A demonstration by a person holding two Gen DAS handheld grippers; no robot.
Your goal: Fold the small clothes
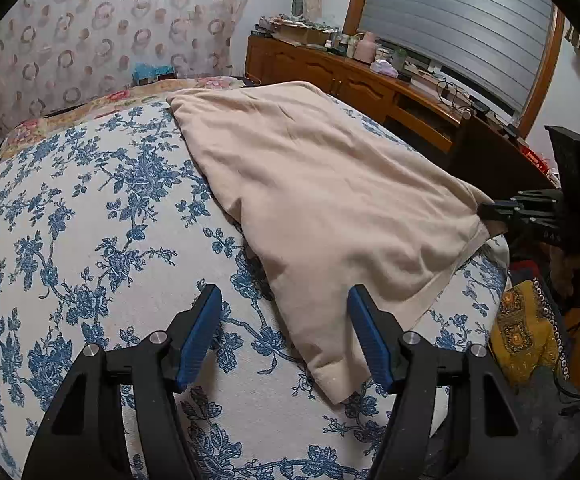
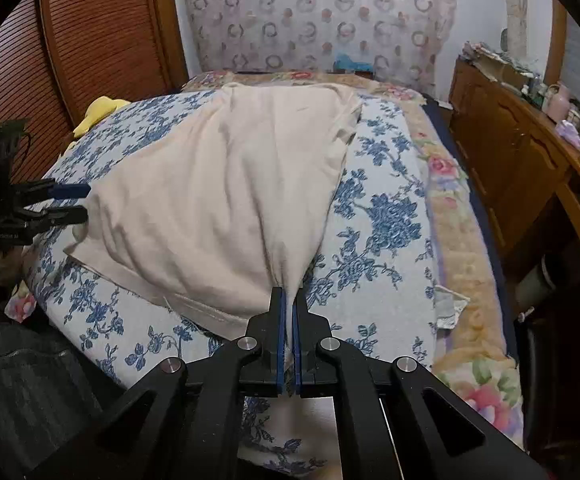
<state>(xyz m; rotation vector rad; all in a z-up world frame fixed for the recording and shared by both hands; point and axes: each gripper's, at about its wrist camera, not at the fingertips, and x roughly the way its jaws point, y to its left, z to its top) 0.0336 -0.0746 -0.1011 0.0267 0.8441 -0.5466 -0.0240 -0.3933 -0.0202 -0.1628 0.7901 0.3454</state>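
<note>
Grasping step in hand: right claw point(image 2: 288, 300) clamped on near corner of beige cotton garment point(image 1: 321, 200) on blue-floral bed point(image 1: 90, 220), left claw point(image 1: 284, 300) wide, unclosed; next, pinch left corner.

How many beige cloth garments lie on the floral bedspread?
1. The beige cloth garment lies spread across the blue-flowered bedspread, one corner pinched by the right gripper. Others may be hidden.

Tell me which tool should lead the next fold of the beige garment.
Probably the right tool: it is shut on a pinched corner of the beige cotton garment. The left tool stands open, one pad at the cloth's near edge, gripping nothing.
</note>
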